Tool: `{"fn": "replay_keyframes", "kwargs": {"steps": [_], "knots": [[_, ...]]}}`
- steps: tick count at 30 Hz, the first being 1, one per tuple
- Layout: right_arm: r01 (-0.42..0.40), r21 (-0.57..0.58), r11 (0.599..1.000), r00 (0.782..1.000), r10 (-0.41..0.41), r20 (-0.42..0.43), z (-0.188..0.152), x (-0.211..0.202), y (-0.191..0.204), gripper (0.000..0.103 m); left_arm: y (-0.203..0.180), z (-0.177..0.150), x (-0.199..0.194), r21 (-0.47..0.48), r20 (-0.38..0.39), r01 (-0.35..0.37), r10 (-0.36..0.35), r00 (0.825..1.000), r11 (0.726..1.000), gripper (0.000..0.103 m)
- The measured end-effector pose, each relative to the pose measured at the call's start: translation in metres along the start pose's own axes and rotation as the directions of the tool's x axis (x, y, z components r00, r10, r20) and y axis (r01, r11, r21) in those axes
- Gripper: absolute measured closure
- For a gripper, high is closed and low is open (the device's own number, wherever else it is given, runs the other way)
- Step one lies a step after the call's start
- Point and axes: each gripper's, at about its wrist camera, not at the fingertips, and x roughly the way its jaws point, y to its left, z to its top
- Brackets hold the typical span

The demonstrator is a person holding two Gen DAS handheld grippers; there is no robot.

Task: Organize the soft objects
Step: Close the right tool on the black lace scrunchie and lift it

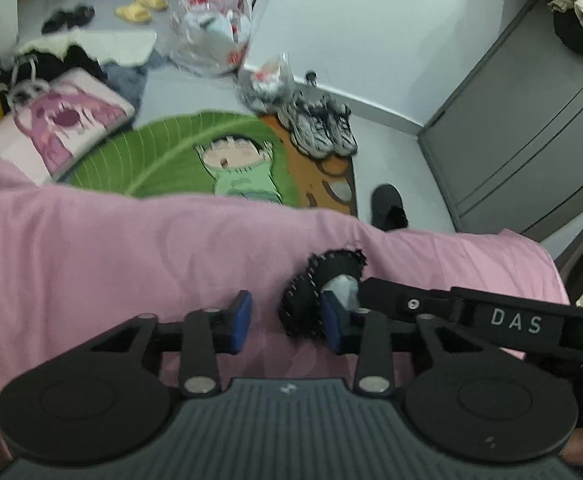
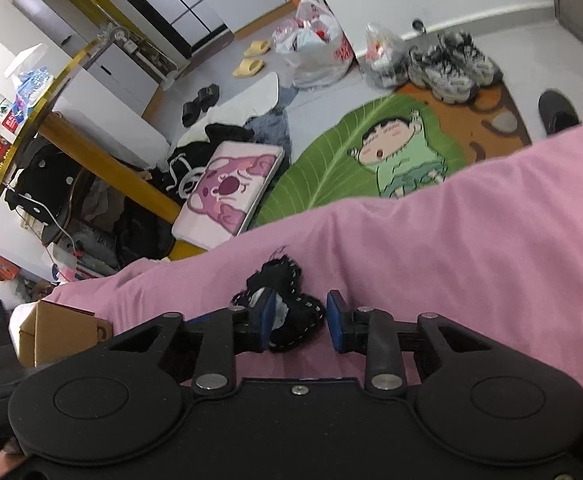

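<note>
A small black fabric piece with white stitching (image 1: 318,285) lies on a pink sheet (image 1: 111,248). My left gripper (image 1: 287,316) is open; the piece lies against its right finger (image 1: 333,322). The other gripper's finger reaches in from the right and touches the piece. In the right wrist view the same black piece (image 2: 287,312) lies between the fingers of my right gripper (image 2: 300,320), which is open, with the piece against its left finger (image 2: 265,320). A bit of grey-white material shows at the piece's middle.
Beyond the pink sheet's (image 2: 471,240) edge the floor holds a green cartoon rug (image 1: 195,156), a pink cartoon cushion (image 1: 63,128), sneakers (image 1: 319,128), plastic bags (image 1: 215,32), yellow slippers (image 1: 141,8) and dark clothes. A grey cabinet (image 1: 531,128) stands right. A cardboard box (image 2: 59,332) sits left.
</note>
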Motion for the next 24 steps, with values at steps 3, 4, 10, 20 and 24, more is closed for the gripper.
{"fn": "replay_keyframes", "kwargs": {"steps": [3,4,10,20,24], "knots": [[-0.015,0.038,0.999,1.0,0.016,-0.027,-0.003,0.006,-0.006,0.076,0.001,0.0,0.004,0.011,-0.007,0.018,-0.018,1.0,1.0,0.08],[-0.017,0.043,0.999,0.999,0.018,-0.031,-0.005,0.007,-0.005,0.076,0.0,-0.001,0.005,0.017,-0.014,0.033,-0.032,0.999,0.999,0.085],[-0.001,0.013,1.0,1.0,0.001,-0.017,-0.007,0.002,0.002,0.087,0.001,-0.001,0.003,0.019,-0.032,0.077,-0.076,0.997,0.997,0.096],[0.003,-0.01,1.0,1.0,-0.003,0.024,-0.021,-0.018,0.021,0.091,0.002,-0.006,-0.025,0.054,-0.012,0.125,-0.125,0.992,0.991,0.097],[-0.001,-0.024,1.0,0.999,0.002,0.05,-0.024,-0.029,0.033,0.091,0.002,-0.01,-0.044,0.065,0.016,0.133,-0.134,0.991,0.989,0.097]]}}
